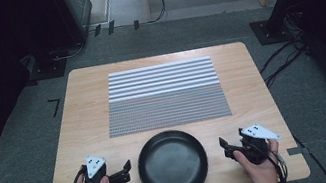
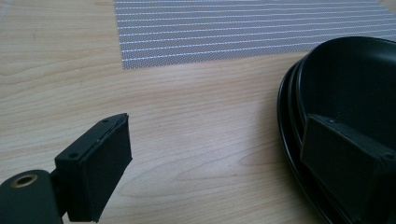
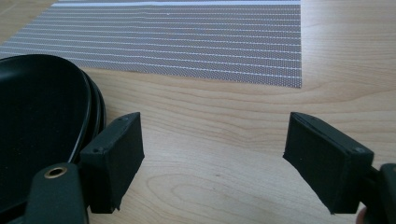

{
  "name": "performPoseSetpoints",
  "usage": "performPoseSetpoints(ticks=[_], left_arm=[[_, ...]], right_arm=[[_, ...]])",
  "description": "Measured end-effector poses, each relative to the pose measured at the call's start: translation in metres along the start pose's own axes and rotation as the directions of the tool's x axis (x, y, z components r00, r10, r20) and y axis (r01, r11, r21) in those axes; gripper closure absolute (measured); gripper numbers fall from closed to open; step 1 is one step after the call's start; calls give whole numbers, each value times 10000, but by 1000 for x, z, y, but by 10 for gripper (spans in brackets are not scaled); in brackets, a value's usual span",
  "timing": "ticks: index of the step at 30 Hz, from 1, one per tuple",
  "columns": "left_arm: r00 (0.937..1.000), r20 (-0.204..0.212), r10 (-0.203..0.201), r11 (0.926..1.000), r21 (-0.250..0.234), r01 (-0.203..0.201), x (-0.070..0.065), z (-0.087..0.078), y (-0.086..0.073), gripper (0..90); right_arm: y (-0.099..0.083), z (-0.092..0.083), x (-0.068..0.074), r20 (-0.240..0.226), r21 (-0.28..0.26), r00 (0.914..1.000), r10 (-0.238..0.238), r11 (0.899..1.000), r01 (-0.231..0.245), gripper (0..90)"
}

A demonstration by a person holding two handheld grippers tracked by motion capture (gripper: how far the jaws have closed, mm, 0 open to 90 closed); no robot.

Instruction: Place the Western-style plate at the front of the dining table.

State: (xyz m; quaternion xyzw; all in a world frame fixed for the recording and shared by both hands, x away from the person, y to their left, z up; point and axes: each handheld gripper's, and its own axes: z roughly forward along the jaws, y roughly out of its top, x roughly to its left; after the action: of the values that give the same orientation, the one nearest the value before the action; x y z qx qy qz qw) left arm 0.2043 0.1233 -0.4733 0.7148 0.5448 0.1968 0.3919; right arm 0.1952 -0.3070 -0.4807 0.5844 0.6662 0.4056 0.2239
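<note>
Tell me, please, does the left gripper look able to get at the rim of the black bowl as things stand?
Probably yes. The left gripper sits open on the table right beside the black bowl, and nothing lies between them; in the left gripper view one jaw already shows against the bowl's rim.

Grey carpet floor (image 1: 18, 147), black stands (image 1: 51, 60)

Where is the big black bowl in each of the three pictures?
High view: the black bowl sits at the table's near edge, in the middle, between the two tongs.
Left gripper view: the bowl is on the right side, partly behind the right-hand jaw.
Right gripper view: the bowl is on the left side, behind the left-hand jaw.
Shared landmark: the striped grey mat lies beyond the bowl in all views.
</note>
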Motion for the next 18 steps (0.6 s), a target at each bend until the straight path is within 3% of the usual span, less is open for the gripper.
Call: performPoseSetpoints(ticks=[15, 18], left_arm=[[9984, 562, -108, 9999, 47, 106, -11, 2, 0, 86], [9973, 713, -147, 9999, 79, 142, -14, 3, 0, 86]], right_arm=[[-1, 4, 12, -333, -42, 9994, 127, 9999, -129, 216], [-1, 5, 18, -417, -167, 9991, 98, 9998, -105, 272]])
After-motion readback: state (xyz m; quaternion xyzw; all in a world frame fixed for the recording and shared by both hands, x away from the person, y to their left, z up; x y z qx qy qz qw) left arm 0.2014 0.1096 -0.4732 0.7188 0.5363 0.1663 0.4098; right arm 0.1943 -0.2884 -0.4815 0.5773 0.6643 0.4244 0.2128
